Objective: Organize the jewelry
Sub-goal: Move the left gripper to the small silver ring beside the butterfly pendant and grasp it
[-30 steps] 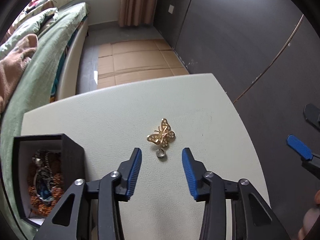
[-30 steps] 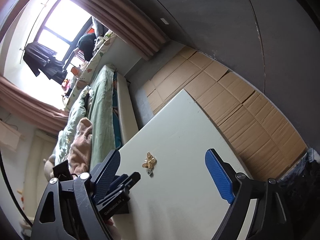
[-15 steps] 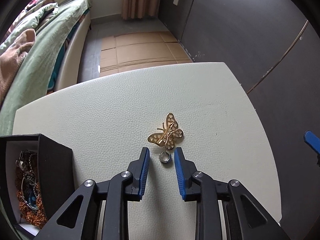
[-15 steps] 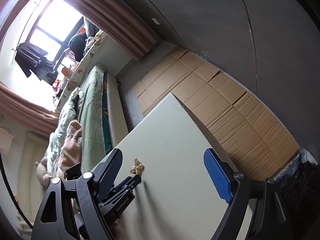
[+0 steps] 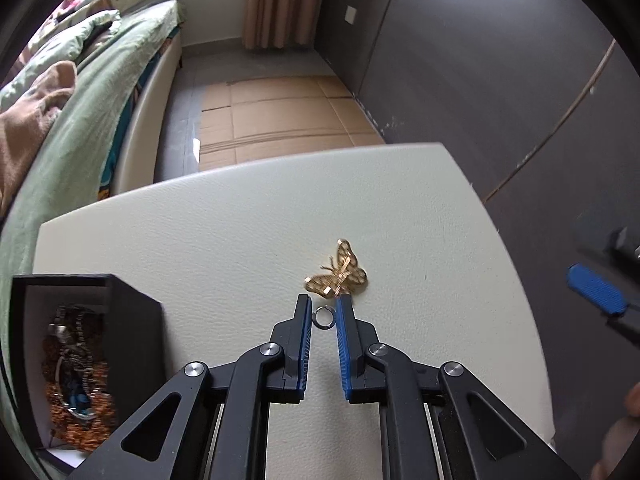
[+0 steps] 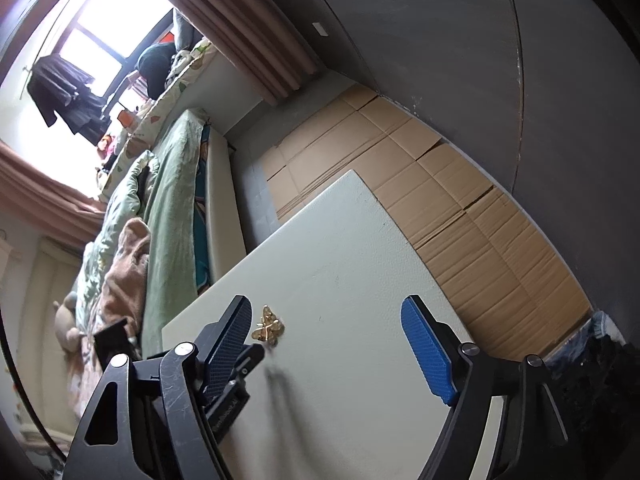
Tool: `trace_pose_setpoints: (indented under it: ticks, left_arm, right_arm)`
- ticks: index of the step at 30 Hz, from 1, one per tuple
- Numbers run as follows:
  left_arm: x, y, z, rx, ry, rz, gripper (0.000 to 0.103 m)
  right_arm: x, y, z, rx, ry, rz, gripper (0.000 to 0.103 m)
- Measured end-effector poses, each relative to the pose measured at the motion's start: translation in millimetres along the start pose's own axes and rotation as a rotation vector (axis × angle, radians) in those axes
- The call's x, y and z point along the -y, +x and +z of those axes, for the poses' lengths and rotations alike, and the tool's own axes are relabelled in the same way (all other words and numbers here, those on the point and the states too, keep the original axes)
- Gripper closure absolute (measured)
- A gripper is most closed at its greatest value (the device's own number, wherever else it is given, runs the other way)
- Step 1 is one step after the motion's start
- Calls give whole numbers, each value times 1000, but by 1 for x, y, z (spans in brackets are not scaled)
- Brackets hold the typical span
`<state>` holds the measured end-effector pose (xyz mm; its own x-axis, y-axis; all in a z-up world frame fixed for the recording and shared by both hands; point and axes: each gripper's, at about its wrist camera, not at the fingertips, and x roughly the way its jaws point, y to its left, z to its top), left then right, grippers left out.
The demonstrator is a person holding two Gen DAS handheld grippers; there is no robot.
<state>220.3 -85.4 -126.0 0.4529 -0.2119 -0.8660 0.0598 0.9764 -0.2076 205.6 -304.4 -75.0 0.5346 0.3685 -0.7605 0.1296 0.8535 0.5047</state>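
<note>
Flanking one ring [image 5: 323, 317]: left tongs [image 5: 324, 307]

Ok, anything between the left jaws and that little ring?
Nothing visible. The ring already sits between the left gripper jaws on the table; the butterfly brooch lies just beyond it, close to the tips.

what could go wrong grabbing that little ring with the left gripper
The silver ring is tiny and lies flat between the left gripper pads, so it may squirt out or flip. The right pad's tip sits against the gold butterfly brooch, so closing could nudge or pinch that too.
</note>
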Motion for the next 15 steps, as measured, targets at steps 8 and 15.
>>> trace_pose_setpoints:
  ticks: [8,15]
  left_arm:
    - [-31,-37,8,76,-80,-44,90]
    - [-59,-66,9,149,-138,-59,90]
  right_arm:
    - [-24,27,-7,-57,-123,-20,26]
    - [-54,48,-15,-88,-319,-26,26]
